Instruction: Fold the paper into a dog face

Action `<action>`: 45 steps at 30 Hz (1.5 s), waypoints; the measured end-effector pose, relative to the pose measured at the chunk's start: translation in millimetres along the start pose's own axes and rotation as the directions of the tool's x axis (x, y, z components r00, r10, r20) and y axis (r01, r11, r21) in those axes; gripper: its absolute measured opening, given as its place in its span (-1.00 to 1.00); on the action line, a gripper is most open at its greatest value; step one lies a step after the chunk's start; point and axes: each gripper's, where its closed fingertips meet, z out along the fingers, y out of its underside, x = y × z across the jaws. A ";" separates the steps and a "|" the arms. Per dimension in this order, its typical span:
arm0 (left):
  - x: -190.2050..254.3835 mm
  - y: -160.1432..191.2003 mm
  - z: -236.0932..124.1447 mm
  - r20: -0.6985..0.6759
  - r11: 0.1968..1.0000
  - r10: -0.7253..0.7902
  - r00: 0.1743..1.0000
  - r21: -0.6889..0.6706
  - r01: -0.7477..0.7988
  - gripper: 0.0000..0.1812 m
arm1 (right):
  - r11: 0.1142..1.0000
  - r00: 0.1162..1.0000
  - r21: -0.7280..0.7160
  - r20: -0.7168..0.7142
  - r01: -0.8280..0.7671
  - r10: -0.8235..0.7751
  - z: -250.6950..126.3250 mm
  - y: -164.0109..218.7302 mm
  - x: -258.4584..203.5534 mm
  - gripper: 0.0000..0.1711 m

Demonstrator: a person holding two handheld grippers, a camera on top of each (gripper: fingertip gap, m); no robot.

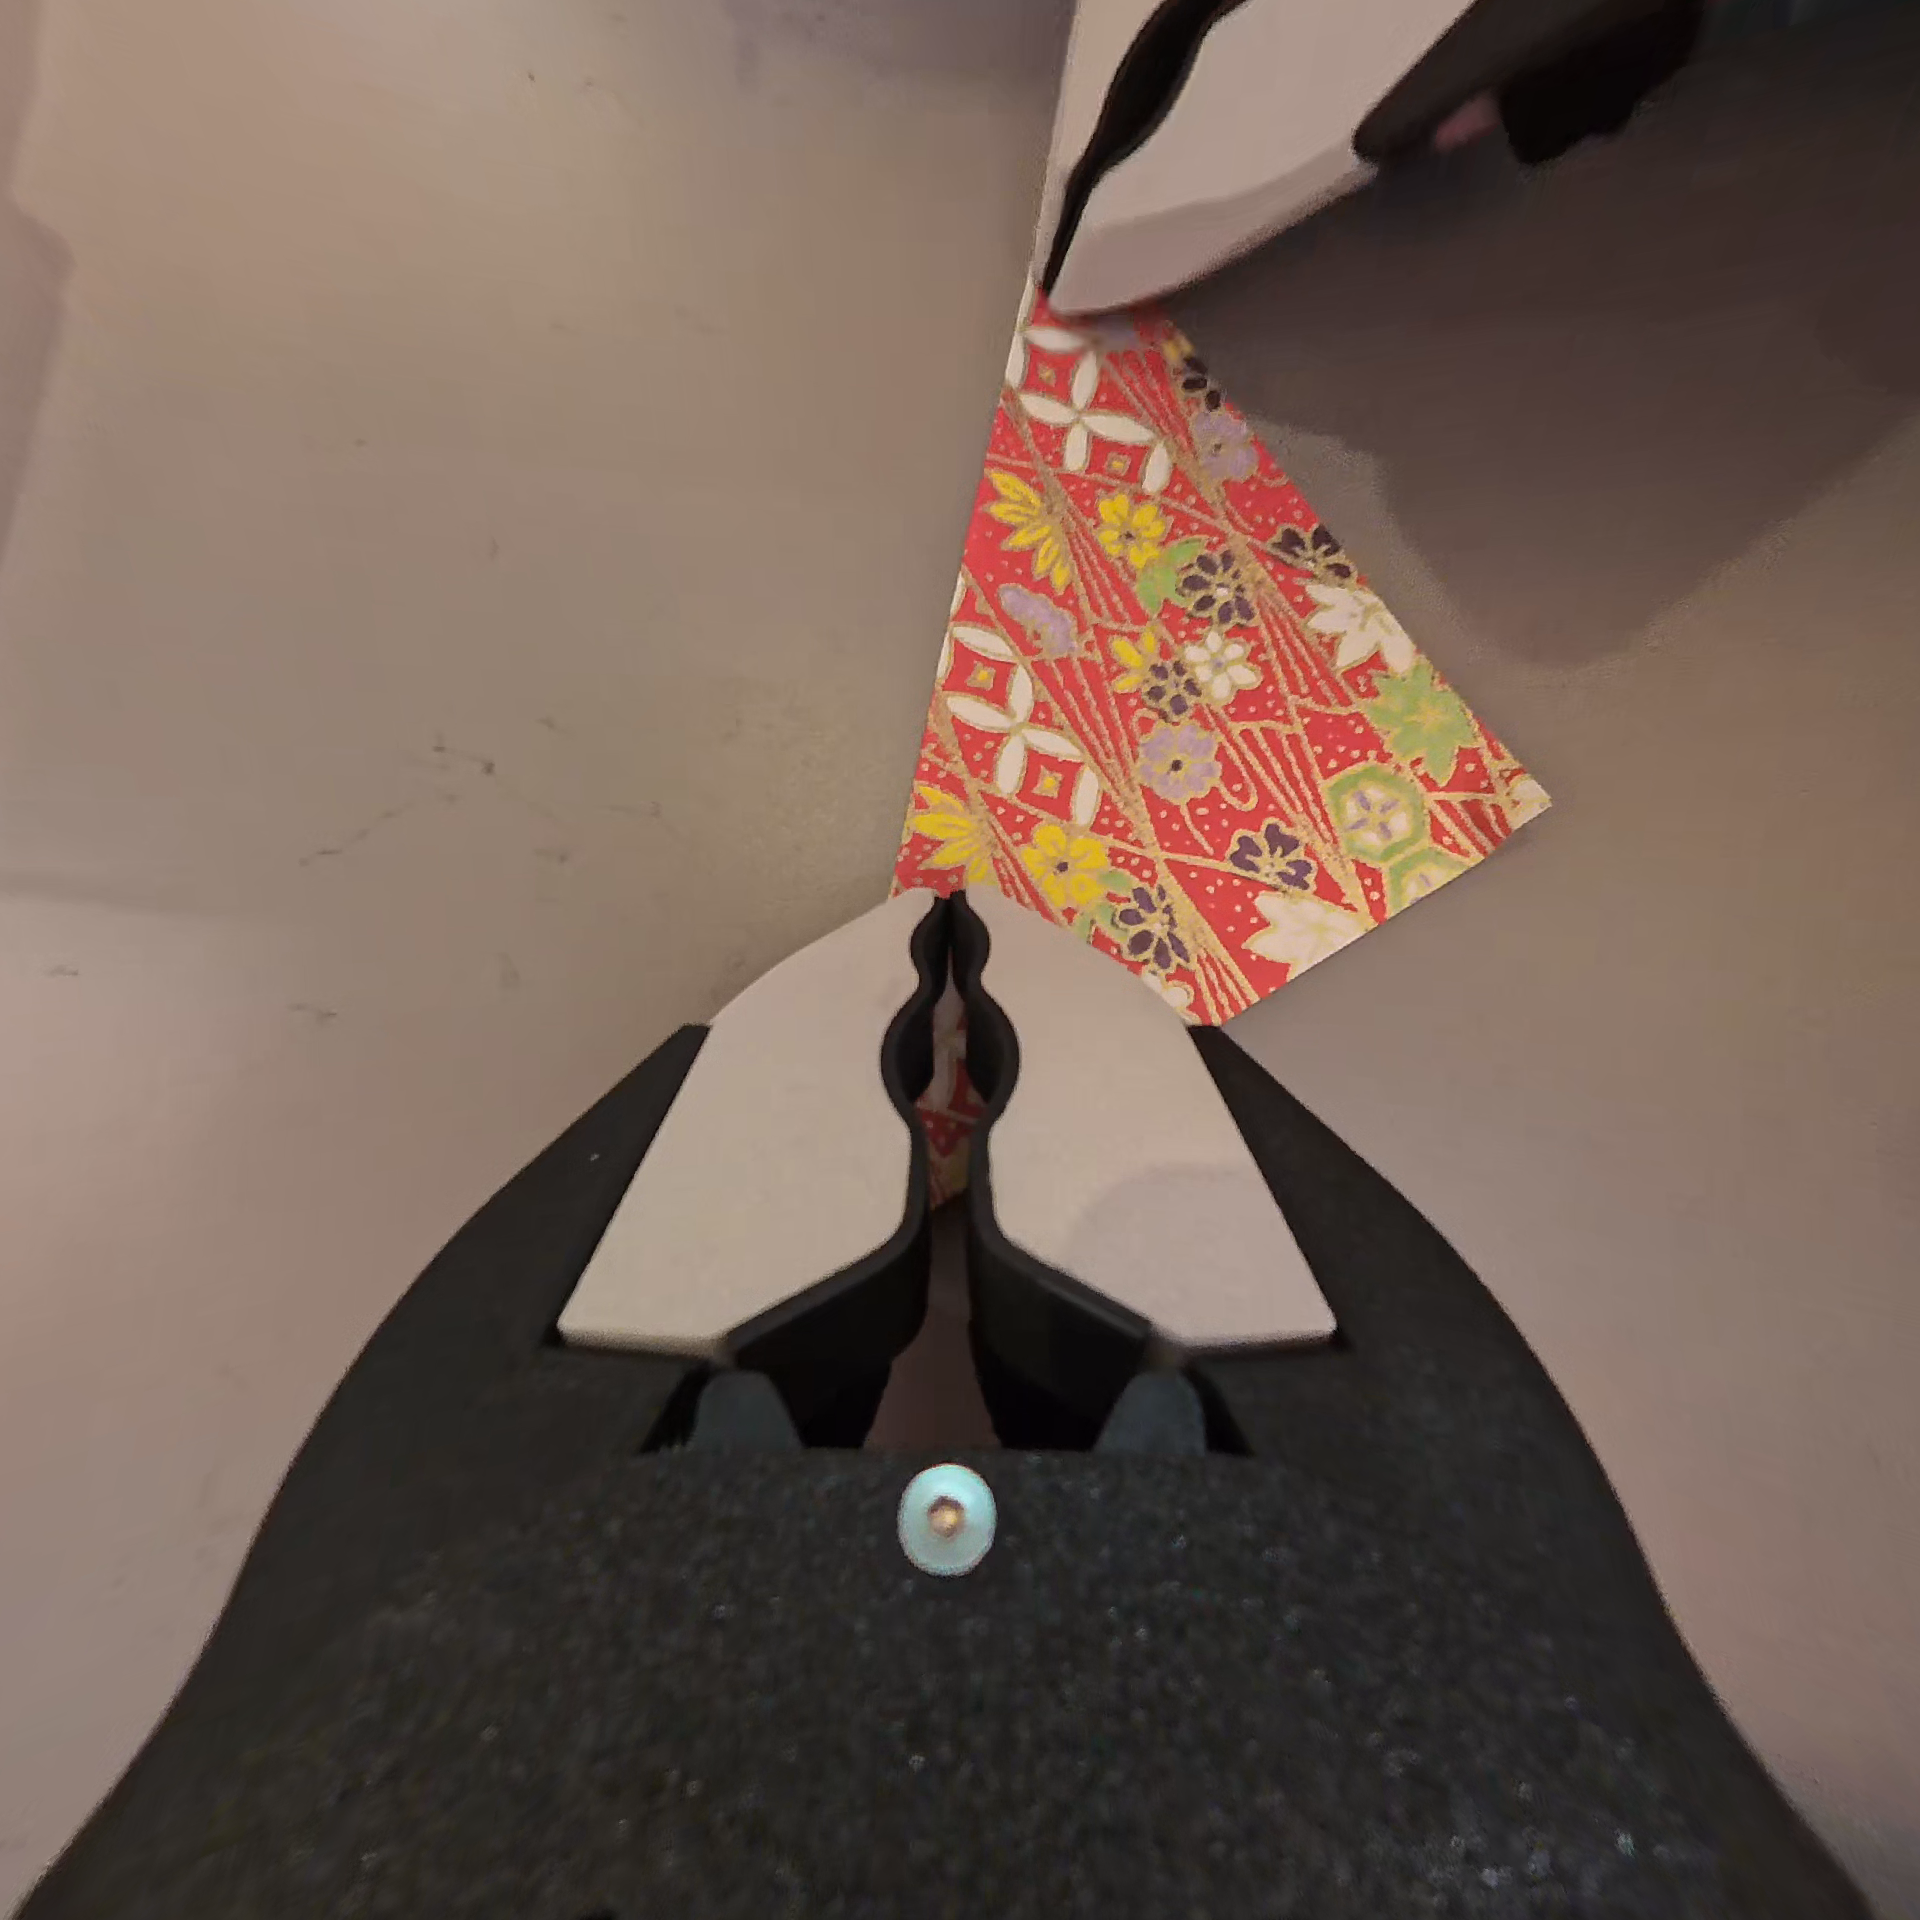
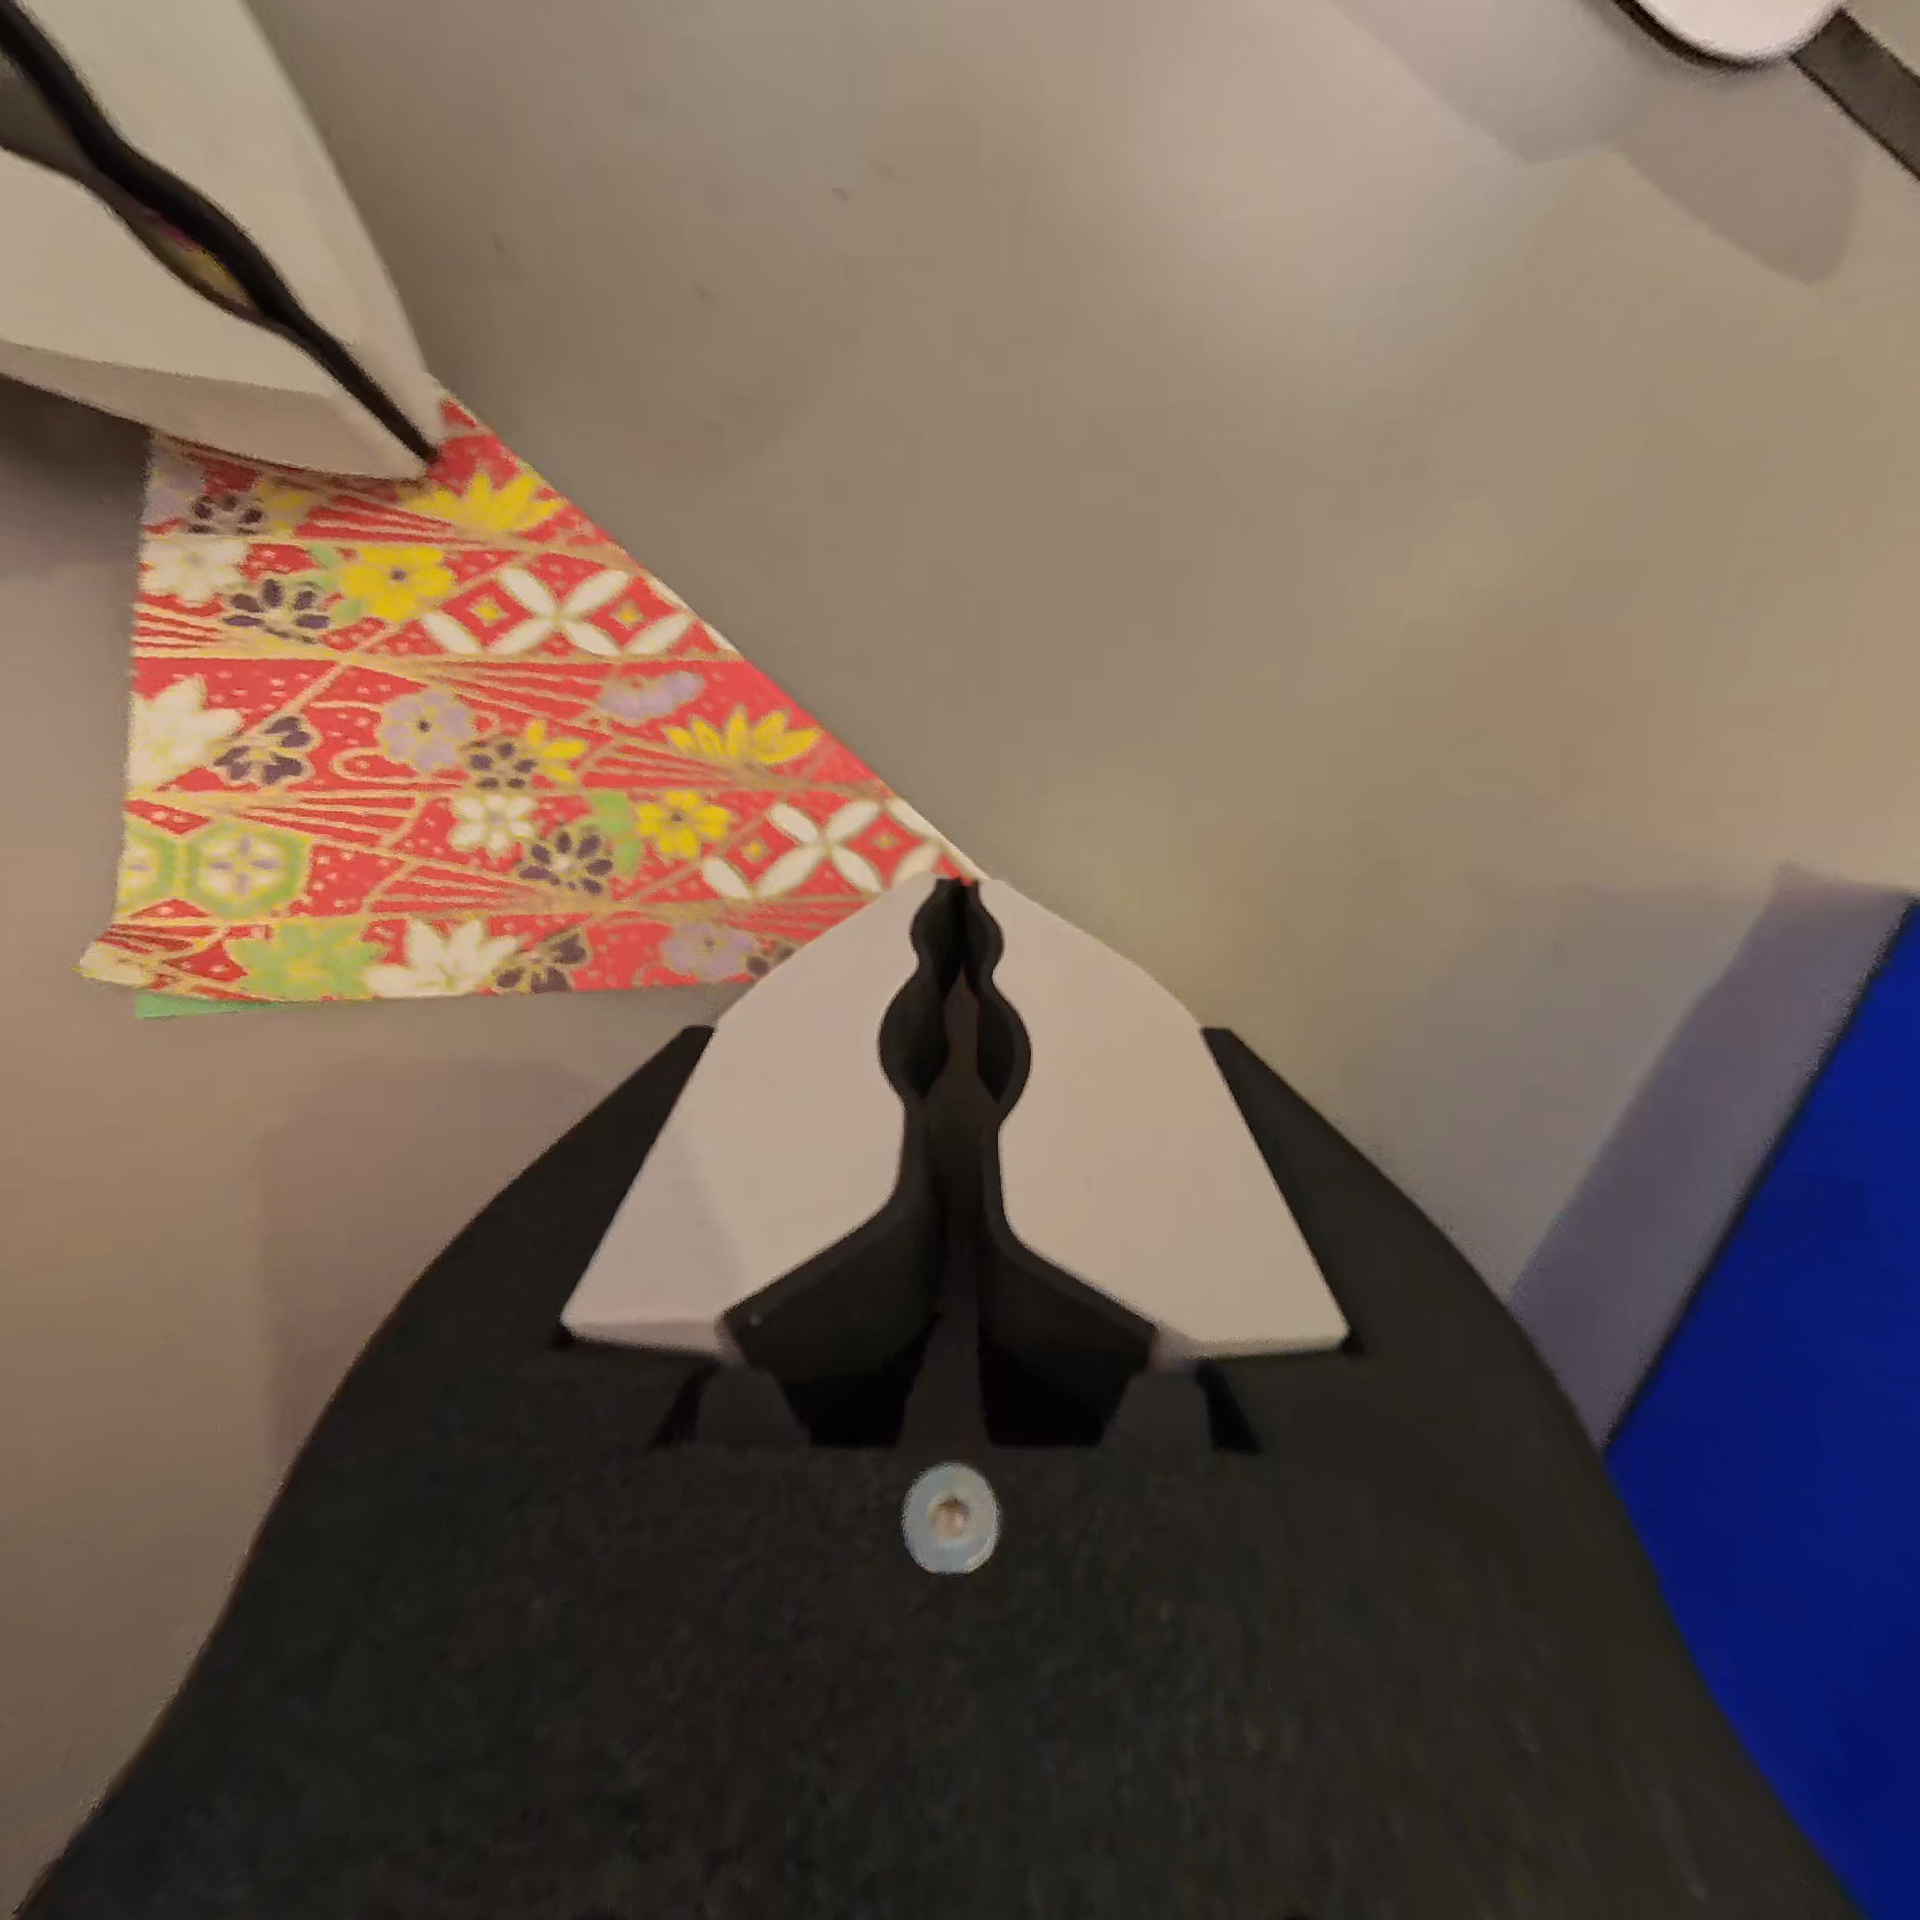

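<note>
Already the paper point(image 1: 1195, 665) is folded into a triangle, red with a flower pattern, lying on a pale table point(image 1: 416, 520). In the left wrist view it fills the centre right of the frame; in the right wrist view it sits at centre left, with a thin green edge showing under its lower left corner.

Each gripper is at one end of the long edge. The left gripper point(image 1: 948, 904), at lower centre of its view, has its fingers closed together on one corner. The right gripper point(image 2: 958, 891), at lower centre of its own view, has fingers together at the opposite corner; whether it pinches the sheet or only presses it, I cannot tell.

By my judgement the first fold is done; ears and nose flaps are left.

No containers show. A blue sheet point(image 2: 1787, 1351) lies at the right edge of the right wrist view.
</note>
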 end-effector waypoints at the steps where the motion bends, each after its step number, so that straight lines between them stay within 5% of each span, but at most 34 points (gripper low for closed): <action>1: 0.0 0.6 -0.4 0.000 1.000 0.000 1.000 -0.001 0.000 -1.00 | 1.000 1.000 -0.009 -0.017 -0.018 0.018 -1.9 3.2 4.1 -0.99; 12: 0.5 3.9 -2.9 0.010 1.000 -0.008 1.000 -0.003 0.008 -1.00 | 0.995 0.989 -0.048 -0.124 -0.088 0.081 -7.8 12.6 26.1 -1.00; 18: 0.3 3.8 -3.0 0.007 0.999 -0.039 0.999 0.022 0.039 -1.00 | 0.982 0.993 0.162 0.062 0.092 -0.103 -15.8 -52.9 -38.3 -1.00; 20: 0.2 3.8 -2.9 0.005 0.999 -0.048 0.999 0.021 0.047 -1.00 | 0.981 0.988 0.116 -0.044 0.155 -0.150 -12.5 -64.1 -32.9 -1.00; 24: -0.1 3.8 -2.8 0.018 0.997 -0.070 0.997 0.024 0.069 -1.00 | 0.982 0.980 0.139 -0.170 0.130 -0.105 -74.4 -94.5 -1.6 -1.00; 27: -0.3 3.9 -2.5 0.041 0.997 -0.075 0.996 0.014 0.074 -1.00 | 0.977 0.997 0.201 -0.041 0.072 -0.065 -107.9 -116.2 -12.7 -1.00; 30: -0.4 3.9 -2.5 0.035 0.995 -0.095 0.995 0.019 0.095 -1.00 | 0.980 0.963 0.145 0.215 0.135 -0.165 -54.9 -108.2 -60.9 -1.00; 33: -0.5 3.7 -2.5 0.016 0.991 -0.130 0.991 0.040 0.129 -1.00 | 0.992 0.965 0.047 0.233 0.115 -0.123 16.0 -75.2 -62.1 -1.00; 45: -1.1 3.1 -2.2 -0.016 0.969 -0.233 0.972 0.082 0.234 -1.00 | 0.992 0.985 0.083 0.130 0.099 -0.109 45.3 -71.0 -73.6 -1.00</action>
